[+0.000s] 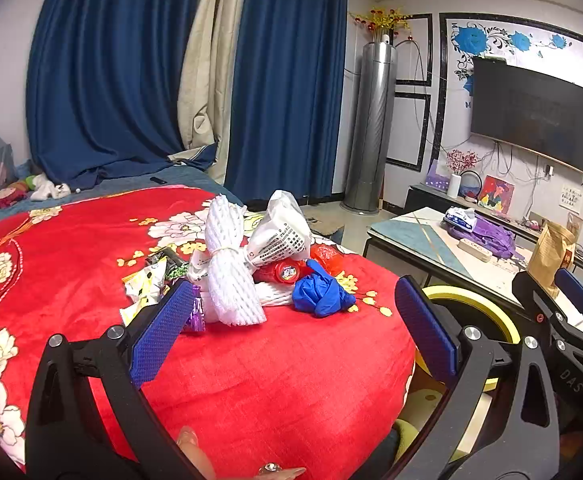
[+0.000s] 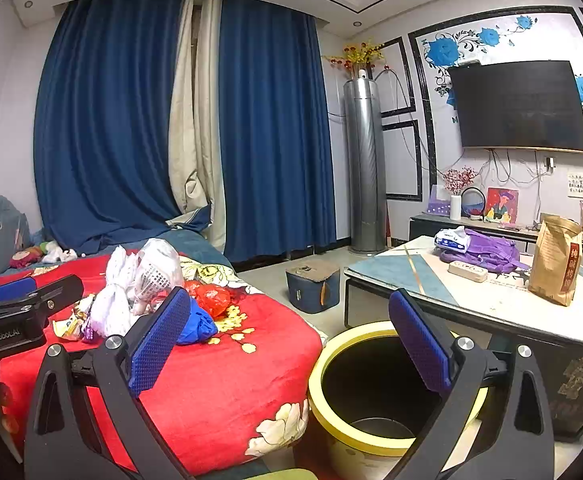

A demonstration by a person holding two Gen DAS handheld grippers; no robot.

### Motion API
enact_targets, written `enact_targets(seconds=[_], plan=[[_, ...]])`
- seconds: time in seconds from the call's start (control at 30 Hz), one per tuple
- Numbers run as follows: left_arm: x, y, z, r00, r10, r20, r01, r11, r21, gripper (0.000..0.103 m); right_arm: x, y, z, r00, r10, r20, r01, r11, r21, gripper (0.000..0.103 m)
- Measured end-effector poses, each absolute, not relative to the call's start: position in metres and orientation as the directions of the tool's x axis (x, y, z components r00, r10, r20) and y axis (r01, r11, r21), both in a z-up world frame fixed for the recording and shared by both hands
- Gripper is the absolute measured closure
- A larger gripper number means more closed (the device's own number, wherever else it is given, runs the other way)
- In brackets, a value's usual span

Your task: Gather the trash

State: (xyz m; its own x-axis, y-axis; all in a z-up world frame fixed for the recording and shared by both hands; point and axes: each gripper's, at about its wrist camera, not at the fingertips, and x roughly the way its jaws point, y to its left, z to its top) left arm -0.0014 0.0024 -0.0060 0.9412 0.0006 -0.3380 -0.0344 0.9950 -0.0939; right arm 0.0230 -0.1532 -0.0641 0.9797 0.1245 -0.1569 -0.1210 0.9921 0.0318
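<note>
Trash pile [image 1: 251, 260] sits untouched on the bed [image 1: 271, 380] near its right edge; bin [image 2: 371, 392] looks empty. I hold both hand-held grippers, left [image 1: 295, 332] and right [image 2: 291, 340], apart and empty. Nothing collected yet.

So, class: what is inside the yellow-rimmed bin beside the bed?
The yellow-rimmed bin shows a dark inner wall and a bare patch of grey bottom; no trash is visible. The near rim and the right hand-held gripper hide the rest.
</note>
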Motion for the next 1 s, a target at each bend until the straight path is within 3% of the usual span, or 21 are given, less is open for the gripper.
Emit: enact_targets(seconds=[1.0], plan=[[-0.0007,0.0021,-0.0059,0.940,0.003,-0.341,-0.035,0.995,-0.089,0.010,0.0234,-0.1522,-0.0643,0.979,0.122,-0.165,-0.119,0.992,0.031,0.006]])
